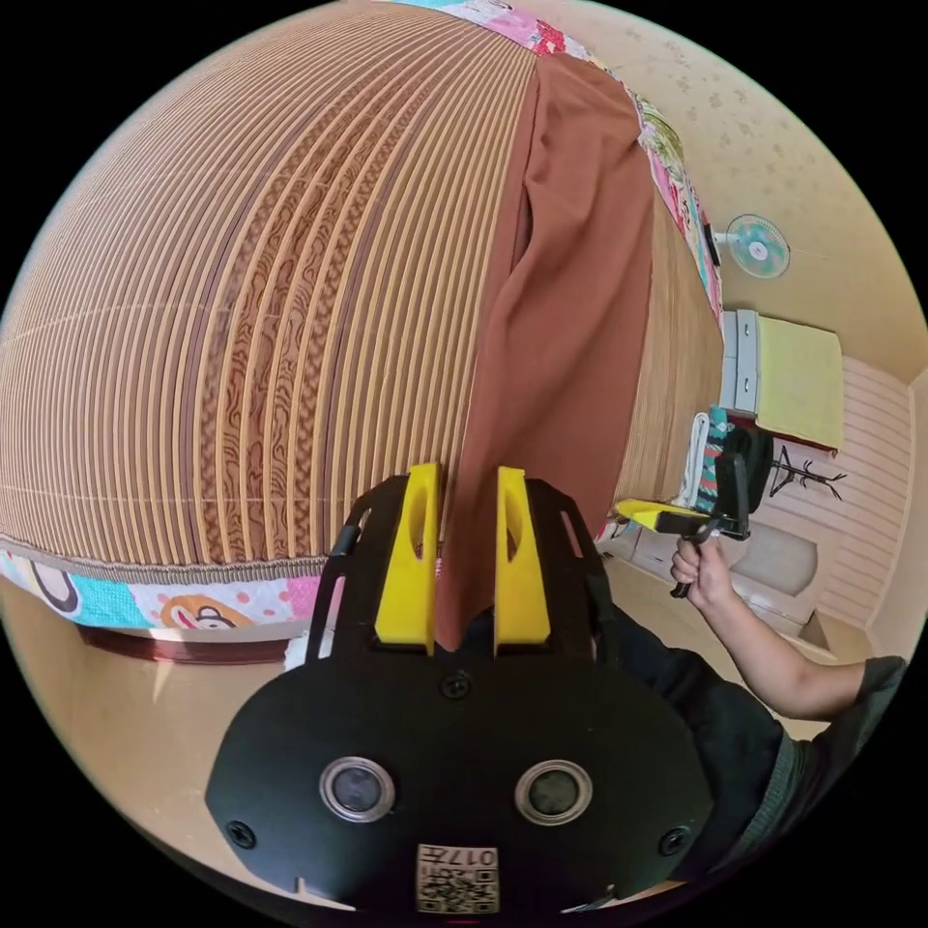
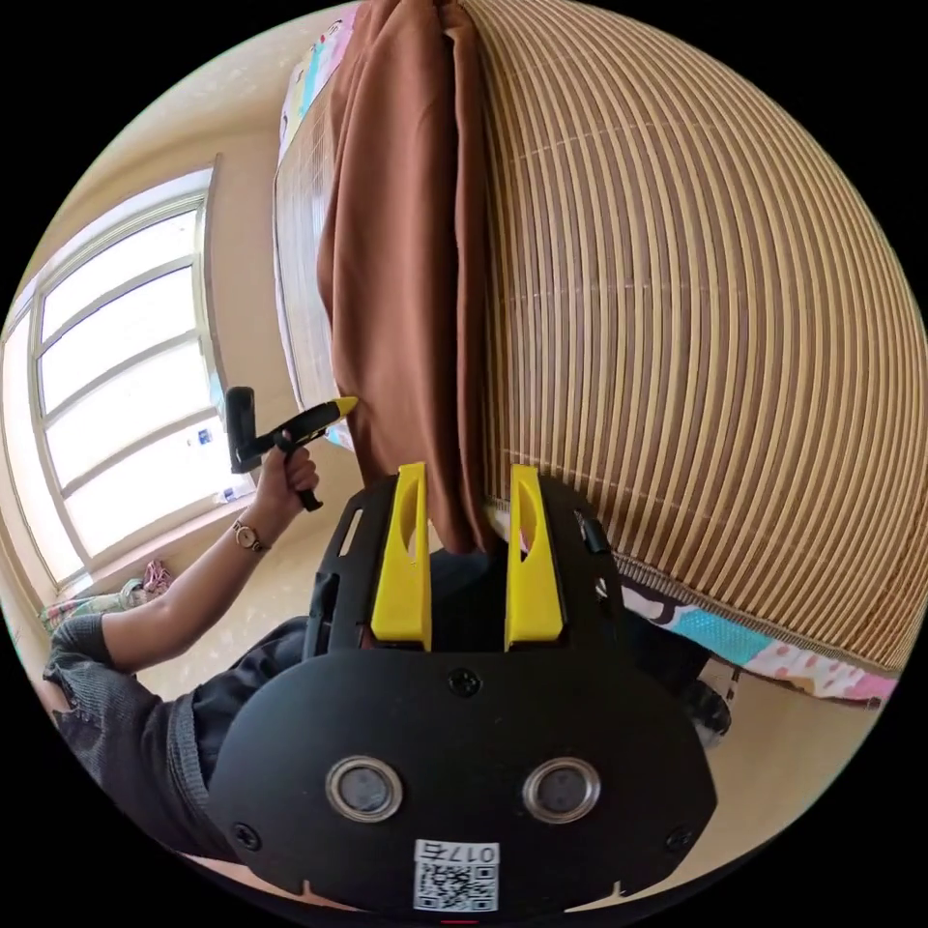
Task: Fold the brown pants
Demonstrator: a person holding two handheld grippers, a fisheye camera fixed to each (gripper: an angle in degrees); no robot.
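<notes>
Brown pants (image 1: 570,319) lay lengthwise on the woven bamboo mat (image 1: 242,319); both claws, left claw (image 1: 464,561) and right claw (image 2: 467,561), straddled fabric unclenched, so closing shallow might lose the hem.

brown pants (image 1: 570,319), plain. tan striped bamboo mat (image 1: 251,319) w/ wavy band. cartoon-print sheet (image 1: 193,604), pink/blue. yellow gripper jaws, black body.

Left gripper (image 1: 466,483): I see its yellow jaws parted, reaching forward | Right gripper (image 2: 468,483): my jaws stand apart too, same forward pose | Left hand (image 2: 286,479): fist around the handle, forearm raised | Right hand (image 1: 703,572): gripping its handle, arm bent at the elbow.
</notes>
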